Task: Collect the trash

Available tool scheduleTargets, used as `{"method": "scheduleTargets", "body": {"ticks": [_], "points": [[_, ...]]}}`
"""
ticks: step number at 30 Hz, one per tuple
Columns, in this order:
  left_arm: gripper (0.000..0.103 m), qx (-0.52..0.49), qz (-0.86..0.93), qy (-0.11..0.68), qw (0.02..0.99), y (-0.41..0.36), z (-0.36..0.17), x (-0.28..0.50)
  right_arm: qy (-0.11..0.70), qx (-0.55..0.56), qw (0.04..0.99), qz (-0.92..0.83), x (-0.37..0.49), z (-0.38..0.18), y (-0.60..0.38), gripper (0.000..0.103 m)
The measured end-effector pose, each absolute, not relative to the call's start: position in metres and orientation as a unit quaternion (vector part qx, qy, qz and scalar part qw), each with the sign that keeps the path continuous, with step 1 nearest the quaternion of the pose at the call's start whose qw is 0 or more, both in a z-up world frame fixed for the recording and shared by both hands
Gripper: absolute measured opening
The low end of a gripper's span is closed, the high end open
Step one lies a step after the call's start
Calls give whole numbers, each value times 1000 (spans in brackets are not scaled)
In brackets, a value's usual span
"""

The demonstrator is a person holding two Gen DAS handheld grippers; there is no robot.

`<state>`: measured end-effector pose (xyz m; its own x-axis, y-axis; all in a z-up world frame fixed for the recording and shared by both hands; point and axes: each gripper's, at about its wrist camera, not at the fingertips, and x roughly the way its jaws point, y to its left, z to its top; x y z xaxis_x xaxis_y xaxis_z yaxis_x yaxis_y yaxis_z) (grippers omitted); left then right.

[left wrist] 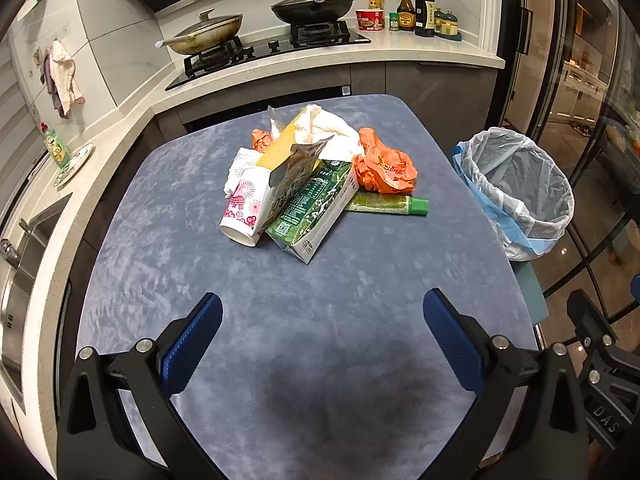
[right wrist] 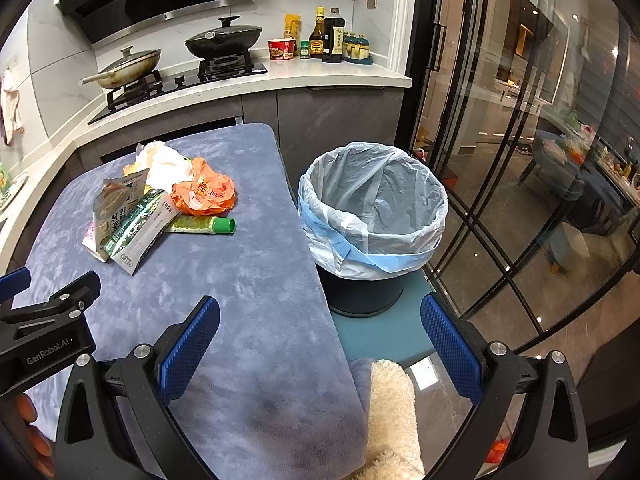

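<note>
A heap of trash lies mid-table on the blue cloth: a green carton, a white and pink paper cup, a torn pouch, white tissue, an orange plastic bag and a green tube. The heap also shows in the right wrist view, with the carton, orange bag and tube. A bin lined with a pale bag stands right of the table. My left gripper is open and empty, short of the heap. My right gripper is open and empty over the table's right edge.
A kitchen counter with a hob, two pans and bottles runs behind the table. A sink lies at the left. Glass doors stand to the right. A cream fluffy thing hangs below the right gripper.
</note>
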<state>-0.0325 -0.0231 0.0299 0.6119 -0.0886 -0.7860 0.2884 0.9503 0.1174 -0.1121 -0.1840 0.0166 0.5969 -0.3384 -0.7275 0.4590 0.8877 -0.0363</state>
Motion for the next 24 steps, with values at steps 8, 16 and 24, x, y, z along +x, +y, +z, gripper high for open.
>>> {"method": "scheduleTargets", "body": {"ticks": [8,16,24], "points": [[96,117,-106,429,889,-23,29,-31,388,77,891,-224,-112,17,-184,96],[96,116,-104,433,888,-21,26,-29,391,76,890,-222,-112,18,-181,96],[96,113,-104,436,887,-20,24,-27,394,74,889,-221,-110,15,-181,96]]}}
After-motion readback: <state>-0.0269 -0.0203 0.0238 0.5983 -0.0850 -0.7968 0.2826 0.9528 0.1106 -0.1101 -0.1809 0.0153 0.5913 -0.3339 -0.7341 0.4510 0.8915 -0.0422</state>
